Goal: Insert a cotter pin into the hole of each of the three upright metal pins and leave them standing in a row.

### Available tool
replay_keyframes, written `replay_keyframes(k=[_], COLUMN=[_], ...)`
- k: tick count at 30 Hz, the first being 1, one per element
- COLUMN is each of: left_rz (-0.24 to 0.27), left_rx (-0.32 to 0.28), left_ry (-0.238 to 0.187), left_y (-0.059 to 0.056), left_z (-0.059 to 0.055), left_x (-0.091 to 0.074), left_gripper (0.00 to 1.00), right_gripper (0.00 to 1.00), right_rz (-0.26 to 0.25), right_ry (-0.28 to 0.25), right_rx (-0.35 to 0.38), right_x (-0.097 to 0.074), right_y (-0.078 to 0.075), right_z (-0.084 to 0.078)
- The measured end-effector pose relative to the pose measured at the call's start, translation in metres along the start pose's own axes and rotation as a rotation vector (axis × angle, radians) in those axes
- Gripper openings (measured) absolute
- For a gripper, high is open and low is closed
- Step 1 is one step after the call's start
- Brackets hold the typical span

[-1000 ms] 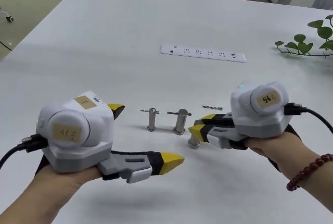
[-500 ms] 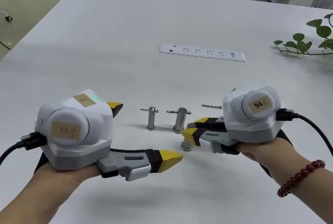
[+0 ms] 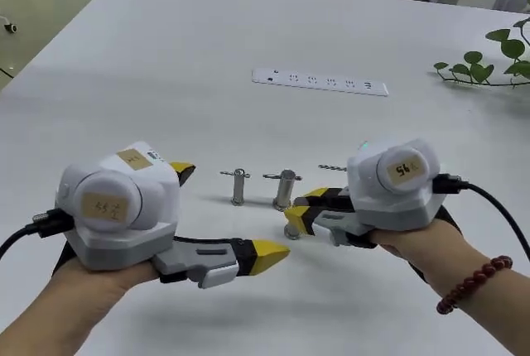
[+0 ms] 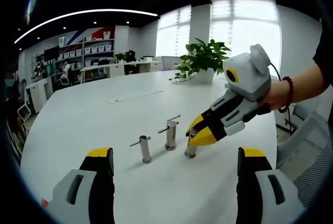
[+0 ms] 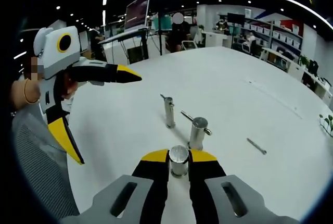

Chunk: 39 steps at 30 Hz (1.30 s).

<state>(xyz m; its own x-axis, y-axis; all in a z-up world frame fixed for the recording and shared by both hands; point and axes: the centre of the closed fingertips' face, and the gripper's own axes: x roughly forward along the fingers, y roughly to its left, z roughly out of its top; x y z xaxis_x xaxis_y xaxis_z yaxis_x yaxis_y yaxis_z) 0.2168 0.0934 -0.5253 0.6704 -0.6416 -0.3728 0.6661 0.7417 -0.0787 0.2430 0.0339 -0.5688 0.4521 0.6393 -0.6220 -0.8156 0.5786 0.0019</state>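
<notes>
Desk (image 3: pixel 248 33) scene, head view. Two metal pins stand upright, well apart: the left pin (image 3: pixel 238 186) and the middle pin (image 3: pixel 284 190), each with a cotter pin (image 3: pixel 272 177) lying crosswise through its top. The third pin (image 3: pixel 293 229) stands upright just nearer than the middle pin. It is grasped by the right gripper (image 3: pixel 298 211), whose yellow-tipped jaws are clenched on either side of it. In the right gripper view the third pin (image 5: pixel 178 161) sits between these jaws, touching both, with the middle pin (image 5: pixel 196 133) and the left pin (image 5: pixel 169 112) beyond it. A loose cotter pin (image 3: pixel 331 169) lies flat on the desk, right of and beyond the middle pin. The left gripper (image 3: pixel 230 210) hovers at near left, released, its jaws spread wide around nothing. A power strip (image 3: pixel 320 83) lies farther back, and a plant (image 3: pixel 489 58) is at far right.
</notes>
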Motion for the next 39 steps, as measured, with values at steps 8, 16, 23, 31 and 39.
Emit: replay_keyframes(k=[8,16,23,31,39], left_rz=[-0.007,0.003,0.003,0.006,0.017], left_rx=[0.006,-0.003,-0.003,-0.007,-0.029], left_ry=[0.005,0.008,0.013,0.007,-0.032], left_y=[-0.002,0.002,0.001,0.002,0.004], left_z=[-0.001,-0.001,-0.003,-0.002,0.004], left_x=[0.000,0.000,0.001,0.002,0.002], left_gripper=[0.99,0.99,0.99,0.99,0.99], right_gripper=[0.13,0.20,0.27,0.29,0.28], right_rz=[0.018,0.049,0.078,0.097,0.099], right_ry=[0.000,-0.006,0.011,0.063,0.107], right_rx=[0.004,0.017,0.026,-0.002,0.008], right_x=[0.001,-0.001,-0.009,-0.016,-0.021], right_y=[0.003,0.005,0.003,-0.007,-0.025], right_z=[-0.003,-0.002,-0.002,-0.011,-0.019])
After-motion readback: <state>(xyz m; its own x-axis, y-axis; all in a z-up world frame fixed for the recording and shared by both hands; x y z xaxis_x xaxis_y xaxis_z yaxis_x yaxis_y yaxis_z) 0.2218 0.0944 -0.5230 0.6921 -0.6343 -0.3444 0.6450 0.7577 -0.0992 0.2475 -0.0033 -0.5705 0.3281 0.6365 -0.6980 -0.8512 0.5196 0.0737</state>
